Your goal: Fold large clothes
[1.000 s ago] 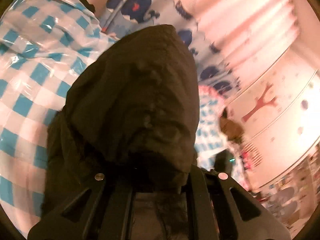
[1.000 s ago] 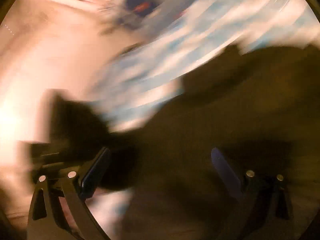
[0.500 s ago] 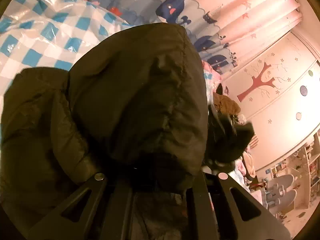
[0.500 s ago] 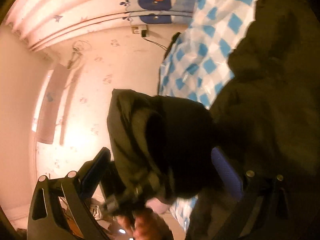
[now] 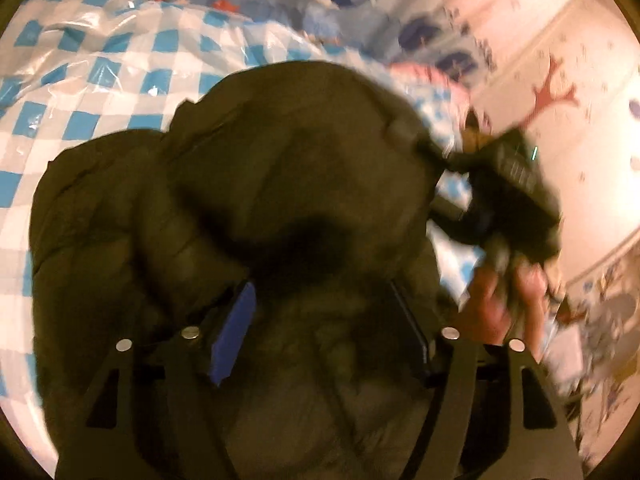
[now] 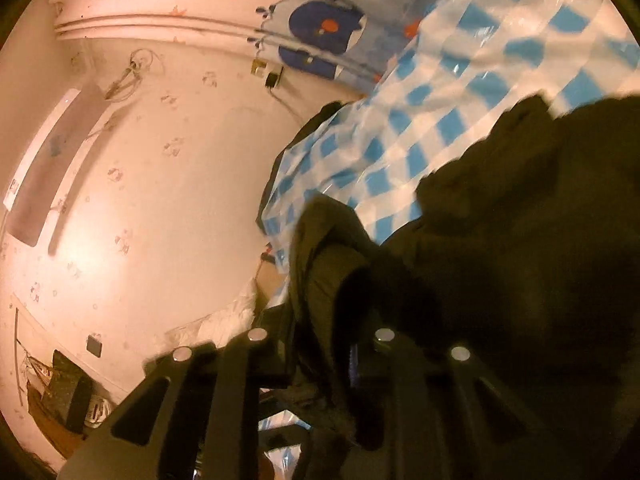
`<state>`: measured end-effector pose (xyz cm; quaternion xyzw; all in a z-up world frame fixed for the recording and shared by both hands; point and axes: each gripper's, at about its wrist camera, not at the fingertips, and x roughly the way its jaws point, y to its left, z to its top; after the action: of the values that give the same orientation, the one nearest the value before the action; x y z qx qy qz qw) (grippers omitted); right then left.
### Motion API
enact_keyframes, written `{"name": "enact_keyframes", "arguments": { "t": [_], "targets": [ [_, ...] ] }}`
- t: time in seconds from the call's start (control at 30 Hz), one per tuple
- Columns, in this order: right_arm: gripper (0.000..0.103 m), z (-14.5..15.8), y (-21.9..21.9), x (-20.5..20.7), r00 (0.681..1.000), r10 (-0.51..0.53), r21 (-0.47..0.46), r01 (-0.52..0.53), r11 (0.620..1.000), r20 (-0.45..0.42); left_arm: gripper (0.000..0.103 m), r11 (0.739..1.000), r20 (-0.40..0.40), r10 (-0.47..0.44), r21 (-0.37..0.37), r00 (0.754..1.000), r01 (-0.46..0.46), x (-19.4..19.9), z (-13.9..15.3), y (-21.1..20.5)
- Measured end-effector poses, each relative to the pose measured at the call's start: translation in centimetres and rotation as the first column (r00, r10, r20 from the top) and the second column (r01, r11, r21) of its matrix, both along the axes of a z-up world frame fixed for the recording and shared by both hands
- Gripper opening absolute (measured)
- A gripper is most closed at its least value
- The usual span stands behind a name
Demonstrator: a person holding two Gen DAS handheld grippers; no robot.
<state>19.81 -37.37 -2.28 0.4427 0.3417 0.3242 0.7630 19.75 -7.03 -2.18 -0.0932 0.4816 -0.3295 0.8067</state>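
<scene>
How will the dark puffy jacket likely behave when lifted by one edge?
Probably floppy: the jacket slumps in soft bulges on the checked cover. Likely light but bulky, given its quilted puffiness. The right gripper pinches only a thin fold, which may slip.

warm pinkish light throughout. a surface covered by a glossy blue-and-white checked sheet (image 5: 100,72) is seen. behind it a curtain (image 6: 320,24) printed with dark blue whales is hung. a pale wall (image 6: 168,168) with small paw-print marks is seen in the right wrist view, with a plug and cable (image 6: 274,80) attached. a red tree decal (image 5: 554,94) is shown on a white wall.
</scene>
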Motion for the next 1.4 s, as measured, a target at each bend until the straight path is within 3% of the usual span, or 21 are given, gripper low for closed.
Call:
{"name": "enact_keyframes", "arguments": {
  "t": [0.13, 0.27, 0.37, 0.43, 0.47, 0.53, 0.6, 0.63, 0.7, 0.8, 0.9, 0.93, 1.0, 1.03, 1.1, 1.13, 1.23, 1.3, 1.33, 1.37, 1.4],
  "targets": [
    [0.019, 2.5, -4.2, -1.4, 1.0, -0.021, -0.129, 0.02, 0.991, -0.006, 0.066, 0.999, 0.028, 0.006, 0.032, 1.0, -0.007, -1.2, 0.5, 2.6],
    [0.018, 5.1, -9.1, -2.9, 0.997, -0.071, -0.298, 0.059, 0.953, -0.028, 0.075, 0.987, 0.037, 0.158, -0.044, 0.987, -0.156, 0.5, 2.0, 7.5],
    [0.018, 5.1, -11.1, -3.0, 0.994, -0.089, -0.375, 0.059, 0.925, -0.064, 0.079, 0.969, 0.022, 0.231, -0.098, 0.973, -0.228, 3.1, 2.0, 8.8],
    [0.018, 3.8, -11.7, -2.6, 0.989, -0.098, -0.445, 0.038, 0.895, -0.112, 0.079, 0.968, 0.018, 0.239, -0.086, 0.971, -0.236, 3.8, 1.3, 8.7],
    [0.018, 2.1, -11.9, -2.3, 0.982, -0.106, -0.472, 0.02, 0.881, -0.156, 0.079, 0.97, 0.017, 0.236, -0.064, 0.972, -0.235, 4.4, 0.6, 8.1],
    [0.018, -1.1, -12.5, -1.8, 0.968, -0.132, -0.496, 0.008, 0.868, -0.215, 0.079, 0.966, 0.028, 0.251, 0.057, 0.968, -0.252, 6.1, -2.1, 6.2],
    [0.019, -5.4, -12.7, -1.3, 0.948, -0.155, -0.513, -0.01, 0.858, -0.279, 0.079, 0.949, 0.031, 0.258, 0.18, 0.966, -0.26, 7.4, -5.0, 5.4],
    [0.025, -7.1, -12.7, -1.1, 0.941, -0.163, -0.514, -0.015, 0.857, -0.298, 0.079, 0.931, 0.026, 0.249, 0.268, 0.968, -0.247, 8.4, -7.4, 4.8],
    [0.028, -9.4, -12.9, -1.2, 0.936, -0.156, -0.481, -0.015, 0.877, -0.314, 0.079, 0.911, 0.036, 0.238, 0.339, 0.971, -0.235, 8.8, -9.5, 4.6],
    [0.035, -9.2, -13.6, -2.1, 0.946, -0.157, -0.463, 0.009, 0.886, -0.284, 0.079, 0.893, 0.102, 0.255, 0.356, 0.962, -0.274, 7.8, -8.2, 4.7],
    [0.046, -7.2, -15.7, -4.0, 0.942, -0.224, -0.477, 0.082, 0.875, -0.25, 0.079, 0.87, 0.301, 0.229, 0.362, 0.926, -0.333, 5.2, -4.1, 4.4],
    [0.051, -6.1, -16.0, -4.6, 0.938, -0.264, -0.506, 0.119, 0.854, -0.225, 0.079, 0.865, 0.359, 0.222, 0.357, 0.907, -0.353, 4.5, -3.0, 4.4],
    [0.059, -2.0, -15.1, -6.2, 0.933, -0.353, -0.614, 0.242, 0.751, -0.064, 0.081, 0.842, 0.484, 0.208, 0.354, 0.85, -0.407, 3.4, -1.0, 4.2],
    [0.069, -0.7, -14.4, -6.4, 0.931, -0.364, -0.628, 0.279, 0.726, -0.007, 0.082, 0.829, 0.521, 0.203, 0.359, 0.829, -0.429, 3.4, -0.6, 4.1],
    [0.075, 1.9, -10.5, -5.7, 0.949, -0.296, -0.638, 0.295, 0.711, 0.11, 0.083, 0.808, 0.547, 0.201, 0.376, 0.812, -0.454, 4.0, -0.6, 3.8],
    [0.075, 2.2, -7.8, -4.6, 0.96, -0.247, -0.692, 0.269, 0.67, 0.133, 0.083, 0.8, 0.548, 0.206, 0.383, 0.81, -0.462, 4.5, -0.9, 3.8],
    [0.075, -0.5, -3.1, -0.6, 0.982, -0.18, -0.816, 0.146, 0.559, 0.053, 0.083, 0.762, 0.549, 0.195, 0.437, 0.813, -0.478, 6.2, -3.0, 3.0],
    [0.075, -5.2, -2.8, 2.0, 0.975, -0.221, -0.891, 0.075, 0.448, -0.029, 0.083, 0.742, 0.53, 0.192, 0.473, 0.826, -0.475, 7.2, -4.5, 2.3],
    [0.076, -7.6, -3.7, 2.6, 0.969, -0.238, -0.891, 0.045, 0.451, -0.071, 0.084, 0.747, 0.493, 0.193, 0.487, 0.848, -0.453, 7.9, -5.8, 2.3],
    [0.076, -10.1, -5.6, 2.5, 0.961, -0.256, -0.849, 0.047, 0.526, -0.105, 0.084, 0.76, 0.458, 0.192, 0.491, 0.868, -0.427, 8.4, -7.0, 2.2],
    [0.076, -11.1, -6.9, 2.2, 0.959, -0.265, -0.823, 0.067, 0.565, -0.104, 0.086, 0.779, 0.439, 0.191, 0.477, 0.878, -0.407, 8.5, -8.1, 2.1]
  ]
}}
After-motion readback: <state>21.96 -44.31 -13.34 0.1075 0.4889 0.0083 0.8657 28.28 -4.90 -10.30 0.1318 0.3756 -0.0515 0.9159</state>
